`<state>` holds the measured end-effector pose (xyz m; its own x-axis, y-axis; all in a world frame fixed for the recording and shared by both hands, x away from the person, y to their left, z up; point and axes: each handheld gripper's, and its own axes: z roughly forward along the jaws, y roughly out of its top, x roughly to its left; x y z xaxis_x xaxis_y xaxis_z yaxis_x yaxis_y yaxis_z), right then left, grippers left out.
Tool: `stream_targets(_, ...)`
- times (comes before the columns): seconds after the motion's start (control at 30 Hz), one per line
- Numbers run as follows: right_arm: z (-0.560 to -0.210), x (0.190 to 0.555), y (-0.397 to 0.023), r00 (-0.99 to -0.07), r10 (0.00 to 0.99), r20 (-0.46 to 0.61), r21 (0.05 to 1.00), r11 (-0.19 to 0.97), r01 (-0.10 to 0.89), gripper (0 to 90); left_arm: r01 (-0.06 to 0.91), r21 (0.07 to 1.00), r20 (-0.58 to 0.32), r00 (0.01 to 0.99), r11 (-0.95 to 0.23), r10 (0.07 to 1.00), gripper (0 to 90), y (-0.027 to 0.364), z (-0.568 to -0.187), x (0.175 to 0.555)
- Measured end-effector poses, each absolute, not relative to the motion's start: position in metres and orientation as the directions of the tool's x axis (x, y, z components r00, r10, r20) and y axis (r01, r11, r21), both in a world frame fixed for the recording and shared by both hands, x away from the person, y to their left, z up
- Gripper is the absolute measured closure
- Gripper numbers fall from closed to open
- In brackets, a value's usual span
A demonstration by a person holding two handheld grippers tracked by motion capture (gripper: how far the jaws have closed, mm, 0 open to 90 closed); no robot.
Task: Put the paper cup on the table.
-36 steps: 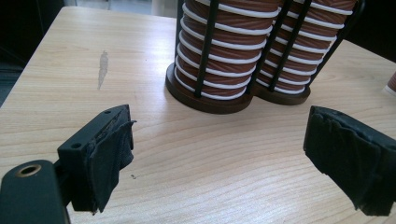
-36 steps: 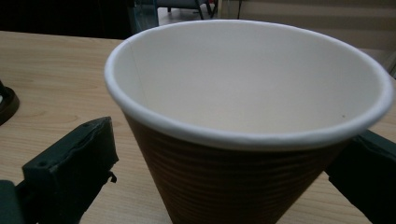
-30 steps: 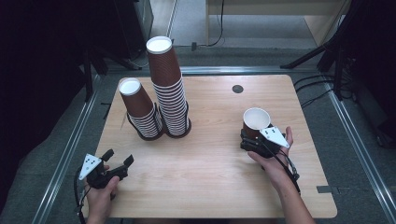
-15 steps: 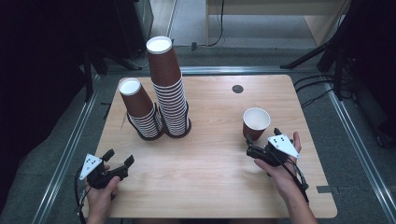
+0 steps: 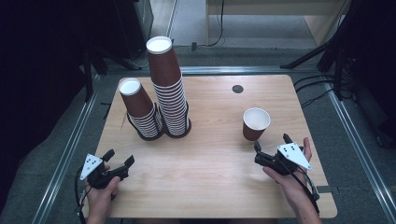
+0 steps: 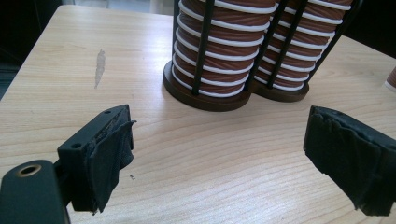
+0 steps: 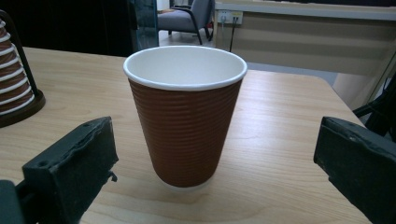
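I see the single cup (image 7: 186,116) at the centre of the right gripper view: ribbed reddish-brown outside, white rim and white inside. The two cup stacks (image 5: 159,93) at upper left of the high view show brown bands striped with white rims, behind black bars. The table (image 5: 210,186) is pale wood grain. My gripper pads (image 6: 109,158) are black.

Overhead light on table (image 5: 210,154), surroundings dark; soft shadows, close-up jaws slightly blurred.
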<state>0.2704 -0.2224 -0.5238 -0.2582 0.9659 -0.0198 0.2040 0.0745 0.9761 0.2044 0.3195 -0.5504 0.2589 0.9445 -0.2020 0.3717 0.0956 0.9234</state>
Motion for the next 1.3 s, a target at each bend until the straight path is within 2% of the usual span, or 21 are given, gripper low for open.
stream_targets(1.3, -0.538, 0.223, -0.305, -0.125, 0.992, 0.007, 0.979, 0.019, 0.202, 0.0, 0.368, 0.925, -0.203, 0.252, 0.1, 0.946, 8.5, 0.319, -0.551, 0.204)
